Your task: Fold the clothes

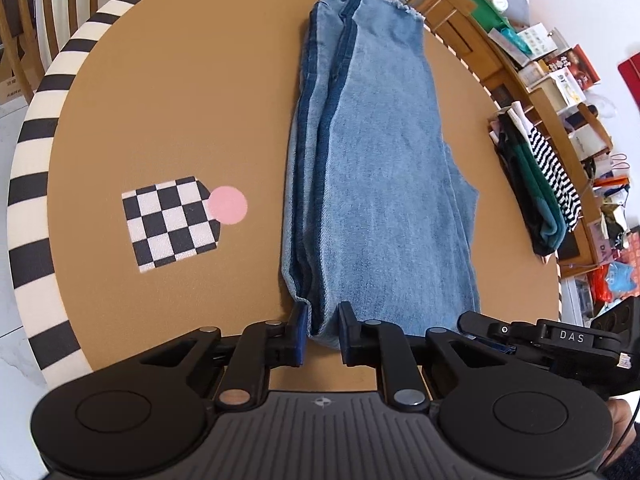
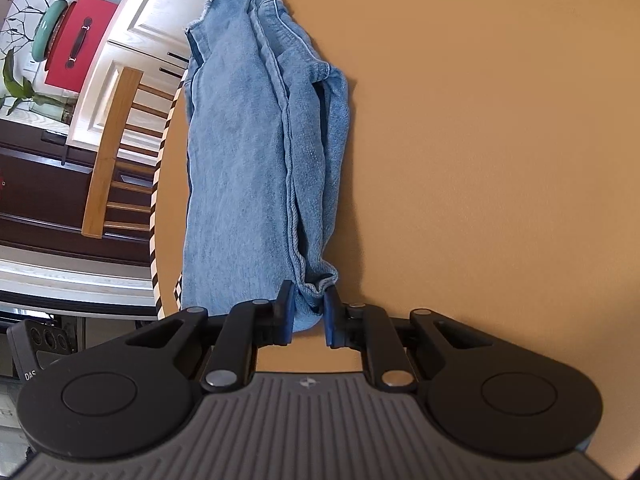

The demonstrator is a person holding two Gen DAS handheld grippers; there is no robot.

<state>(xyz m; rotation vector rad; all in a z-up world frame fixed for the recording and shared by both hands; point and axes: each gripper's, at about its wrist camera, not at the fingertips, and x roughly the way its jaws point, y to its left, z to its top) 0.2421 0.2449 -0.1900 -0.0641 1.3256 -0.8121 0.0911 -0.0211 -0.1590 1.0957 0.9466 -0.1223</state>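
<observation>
- Jeans (image 1: pixel 376 184): a light blue denim pair folded lengthwise into a long strip, lying on the round tan counter (image 1: pixel 168 92) and running from the near edge to the far edge.
- Left tool (image 1: pixel 323 330): jaws partly open, one finger on each side of the near end of the jeans at the side-seam edge. The blue pads (image 1: pixel 301 332) touch or nearly touch the denim; from the left wrist view it reads as a light grip on a thick bunch of cloth.
- Right tool (image 2: pixel 308 312): jaws narrowed onto the near corner of the jeans, with the rolled hem bunched between the fingers and the cloth pressed by both pads (image 2: pixel 329 316).
- In the left wrist view the right tool's black body (image 1: pixel 560 340) shows just beside the jeans' near right corner.
- A checkered patch (image 1: pixel 172 224) with a pink dot (image 1: pixel 227 205) is printed on the counter, left of the jeans and well apart from them.
- A stack of folded garments (image 1: pixel 536 188), dark, green and striped, sits at the counter's right rim.
- The far hem is frayed and reaches the counter's striped rim (image 1: pixel 36 160).
</observation>
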